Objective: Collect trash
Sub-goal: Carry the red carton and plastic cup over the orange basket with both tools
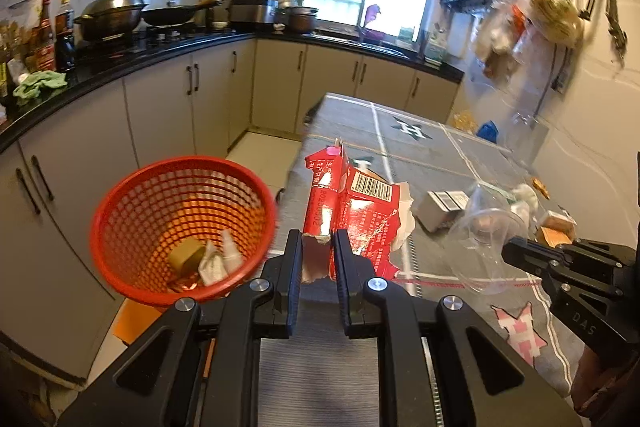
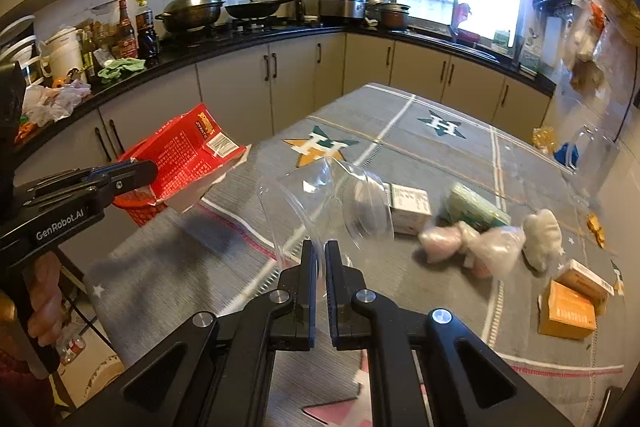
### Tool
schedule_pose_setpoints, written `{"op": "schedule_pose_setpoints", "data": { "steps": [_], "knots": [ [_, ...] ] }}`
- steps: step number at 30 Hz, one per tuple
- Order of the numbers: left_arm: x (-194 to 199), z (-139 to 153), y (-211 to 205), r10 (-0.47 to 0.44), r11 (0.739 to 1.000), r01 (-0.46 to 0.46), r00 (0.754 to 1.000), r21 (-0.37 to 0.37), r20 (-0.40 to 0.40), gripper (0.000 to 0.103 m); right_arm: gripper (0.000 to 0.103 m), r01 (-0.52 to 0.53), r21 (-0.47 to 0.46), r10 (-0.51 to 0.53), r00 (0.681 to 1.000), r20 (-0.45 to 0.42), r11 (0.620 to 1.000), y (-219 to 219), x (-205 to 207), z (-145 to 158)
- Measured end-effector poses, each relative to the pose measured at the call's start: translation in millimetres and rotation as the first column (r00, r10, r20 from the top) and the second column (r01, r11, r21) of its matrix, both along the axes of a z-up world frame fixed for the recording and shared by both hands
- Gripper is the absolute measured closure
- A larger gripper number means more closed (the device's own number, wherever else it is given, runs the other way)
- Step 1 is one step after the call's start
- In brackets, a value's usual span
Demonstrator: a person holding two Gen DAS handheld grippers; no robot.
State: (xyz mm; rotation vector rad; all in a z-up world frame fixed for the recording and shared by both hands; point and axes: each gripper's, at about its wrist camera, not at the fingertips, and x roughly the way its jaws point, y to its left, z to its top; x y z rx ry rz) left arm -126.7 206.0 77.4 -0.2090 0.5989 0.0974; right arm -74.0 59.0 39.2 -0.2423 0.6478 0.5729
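My left gripper (image 1: 318, 247) is shut on a torn red carton (image 1: 352, 211) and holds it above the table's left edge, beside a red mesh basket (image 1: 120, 195) that holds a few scraps. The carton also shows in the right wrist view (image 2: 188, 155). My right gripper (image 2: 323, 259) is shut on the rim of a clear plastic cup (image 2: 320, 199), held above the table; the cup also shows in the left wrist view (image 1: 484, 231).
On the grey cloth-covered table (image 2: 420, 131) lie a white box (image 2: 410, 203), a green packet (image 2: 476, 207), tied plastic bags (image 2: 472, 239), a white wad (image 2: 542, 231) and orange boxes (image 2: 568, 307). Kitchen counters with pots run behind and left.
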Motion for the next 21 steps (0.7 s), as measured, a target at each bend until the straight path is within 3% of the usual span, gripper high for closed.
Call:
{"op": "schedule_pose_setpoints", "data": {
  "steps": [14,21],
  "knots": [
    [-14.2,3.1,60.9,0.164,0.987,-0.164,0.986,0.002,0.012,0.088,0.098,-0.130,0.038,0.130,0.991,0.014,0.991,52.0,0.5,25.0],
    [-18.2,-3.0,83.4,0.217,0.976,-0.217,0.976,0.004,0.001,0.088,0.097,-0.184,0.064,0.186,0.982,-0.038,0.981,86.0,13.3,30.4]
  ]
}}
